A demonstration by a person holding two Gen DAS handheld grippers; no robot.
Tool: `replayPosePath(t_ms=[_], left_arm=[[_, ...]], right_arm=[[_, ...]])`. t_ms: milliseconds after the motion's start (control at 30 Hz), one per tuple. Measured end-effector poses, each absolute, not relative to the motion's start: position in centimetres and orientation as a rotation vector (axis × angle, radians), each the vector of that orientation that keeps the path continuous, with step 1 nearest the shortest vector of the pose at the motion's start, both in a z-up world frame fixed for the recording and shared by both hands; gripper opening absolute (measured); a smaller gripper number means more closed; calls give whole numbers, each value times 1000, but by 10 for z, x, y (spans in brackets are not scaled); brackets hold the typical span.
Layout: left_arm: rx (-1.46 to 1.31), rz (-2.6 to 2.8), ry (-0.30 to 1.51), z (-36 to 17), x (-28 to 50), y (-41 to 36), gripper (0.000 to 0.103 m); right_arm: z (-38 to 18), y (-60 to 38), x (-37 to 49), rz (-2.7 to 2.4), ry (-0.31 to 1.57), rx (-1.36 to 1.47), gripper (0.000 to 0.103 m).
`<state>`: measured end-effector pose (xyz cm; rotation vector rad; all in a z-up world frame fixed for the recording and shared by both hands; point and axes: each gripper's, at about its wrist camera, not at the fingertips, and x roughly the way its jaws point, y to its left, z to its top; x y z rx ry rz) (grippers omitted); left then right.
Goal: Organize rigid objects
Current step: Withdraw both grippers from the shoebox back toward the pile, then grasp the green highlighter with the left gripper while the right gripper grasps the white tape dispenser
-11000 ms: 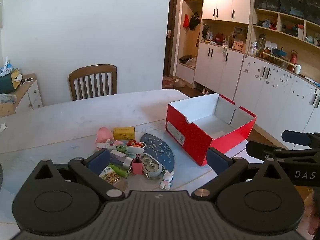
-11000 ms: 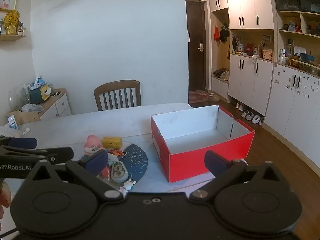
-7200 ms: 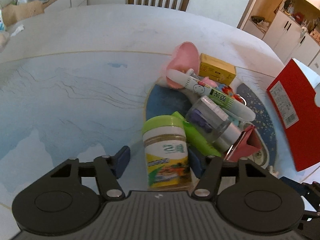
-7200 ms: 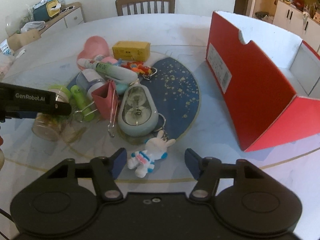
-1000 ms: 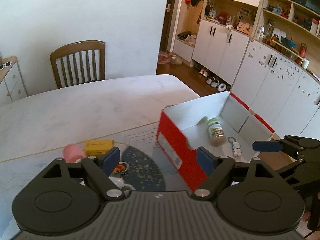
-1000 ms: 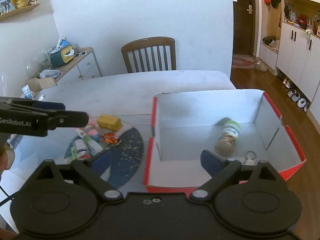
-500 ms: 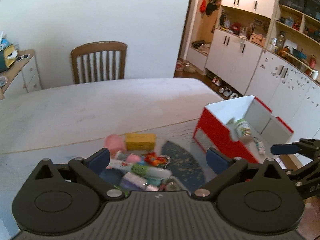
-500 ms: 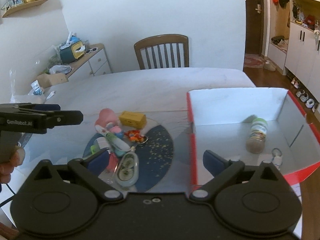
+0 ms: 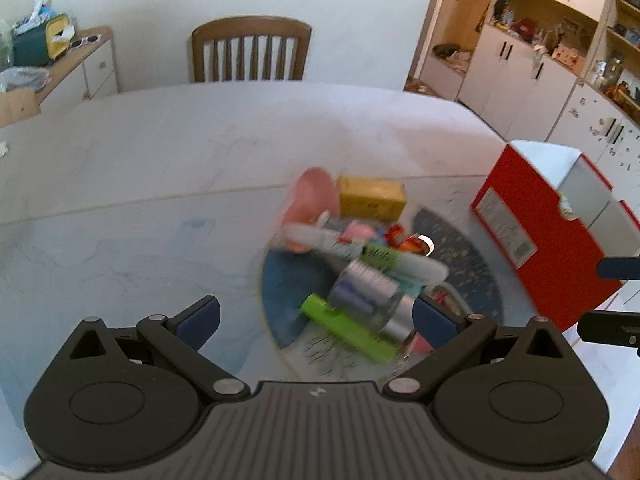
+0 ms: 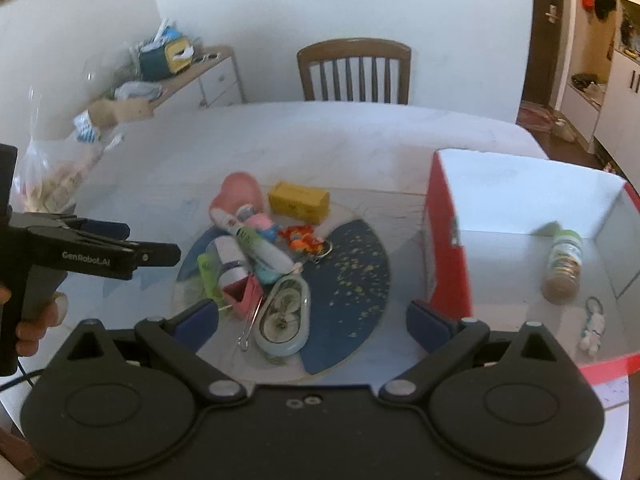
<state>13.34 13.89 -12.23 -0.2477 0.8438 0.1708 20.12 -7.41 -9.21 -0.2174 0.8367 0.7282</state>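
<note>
A pile of small objects lies on a blue mat [image 10: 352, 256]: a green tube [image 9: 346, 328], a clear jar [image 9: 372, 294], a white and green tube [image 10: 256, 246], a yellow box [image 10: 299, 197], a pink heart box [image 10: 236, 190], a grey oval case [image 10: 284, 312]. The red box [image 10: 446, 236] at the right holds a spice jar [image 10: 562, 262] and a bunny keychain [image 10: 592, 330]. My left gripper [image 9: 316, 312] is open and empty above the pile, just short of the green tube. My right gripper [image 10: 312, 316] is open and empty above the oval case.
A wooden chair [image 9: 250, 54] stands at the table's far side. A low cabinet [image 10: 192, 76] with clutter is at the back left. White cupboards [image 9: 532, 80] line the right wall. The left gripper also shows in the right wrist view [image 10: 116, 254].
Both grippers have swung left from the red box and dropped toward the pile. The spice jar and bunny keychain stay in the box. Both stay open.
</note>
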Motion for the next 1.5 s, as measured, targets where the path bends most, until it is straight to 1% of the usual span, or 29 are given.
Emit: replayPosePath(t_ms=[300,333,467,667,733,1000,1367,1500], left_arm=[[-280,215,916,-157,140,149,103],[-283,220,922,-160,140,150,103],[-311,219,933,-166,143,153,103],[-309,199,948,-171,148,148,103],[-314,200,955,-173,152,147,103],[-304,197,955,-175,161,142,103],[-248,222,952,-178,169,130,102],[-209,231,950,-179,168,125,99]], right_arm=[[-124,-51,214,715,871,-338,100],[-128,-50,215,713,879,-350,101],[-132,-45,214,704,852,-417,102],[-138,-34,209,759,849,-482,98],[-144,-30,209,765,857,-501,95],[-162,-22,215,785,892,-511,94],[-177,-16,218,814,900,-505,84],[-179,-9,220,824,881,-507,82]])
